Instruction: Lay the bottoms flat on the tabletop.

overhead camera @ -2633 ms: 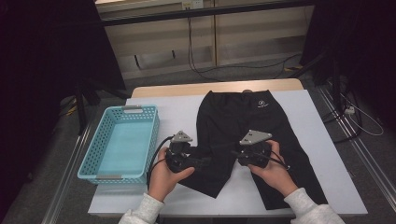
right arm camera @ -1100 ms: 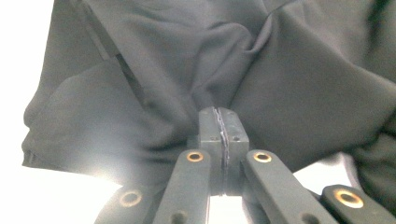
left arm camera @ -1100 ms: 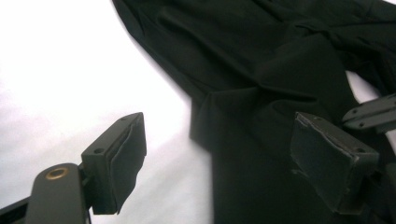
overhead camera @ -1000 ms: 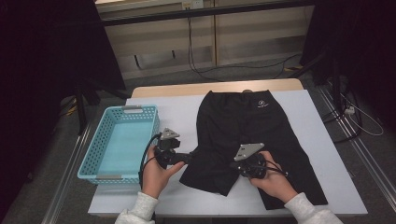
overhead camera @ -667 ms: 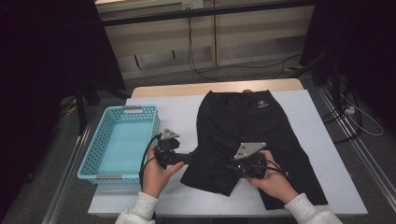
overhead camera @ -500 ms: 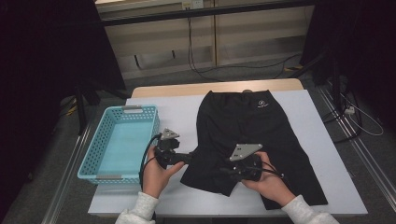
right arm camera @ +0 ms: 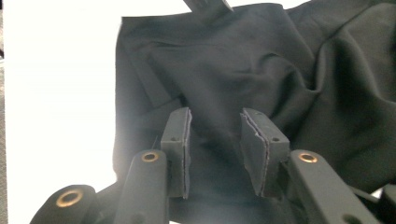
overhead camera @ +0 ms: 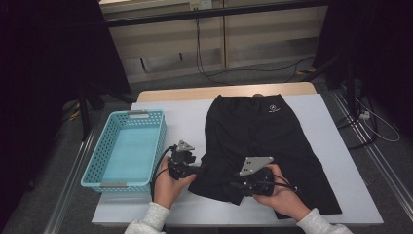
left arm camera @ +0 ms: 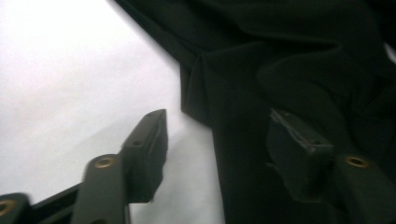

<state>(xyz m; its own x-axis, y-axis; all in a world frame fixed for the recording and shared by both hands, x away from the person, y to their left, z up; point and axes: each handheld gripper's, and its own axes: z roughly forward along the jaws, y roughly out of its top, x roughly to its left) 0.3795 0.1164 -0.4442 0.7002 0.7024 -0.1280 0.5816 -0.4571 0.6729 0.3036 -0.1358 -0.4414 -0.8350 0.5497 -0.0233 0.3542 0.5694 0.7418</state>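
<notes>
A blue basket (overhead camera: 127,148) sits at the desk's (overhead camera: 185,109) left; black shorts (overhead camera: 263,141) lie flat in the middle. The likely slip: the left hand-held gripper (overhead camera: 195,170) straddles only the hem edge, so the cloth could slide out and the fold skew. Its jaws, just closing, stand half spread, one on the white desk and one on the cloth. The right hand-held gripper (overhead camera: 235,184) has just opened part-way, jaws apart over bunched fabric, pinching nothing.

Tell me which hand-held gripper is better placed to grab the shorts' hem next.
Probably left: the left hand-held gripper straddles the black shorts' hem edge, while the right hand-held gripper hovers over mid-fabric.
</notes>
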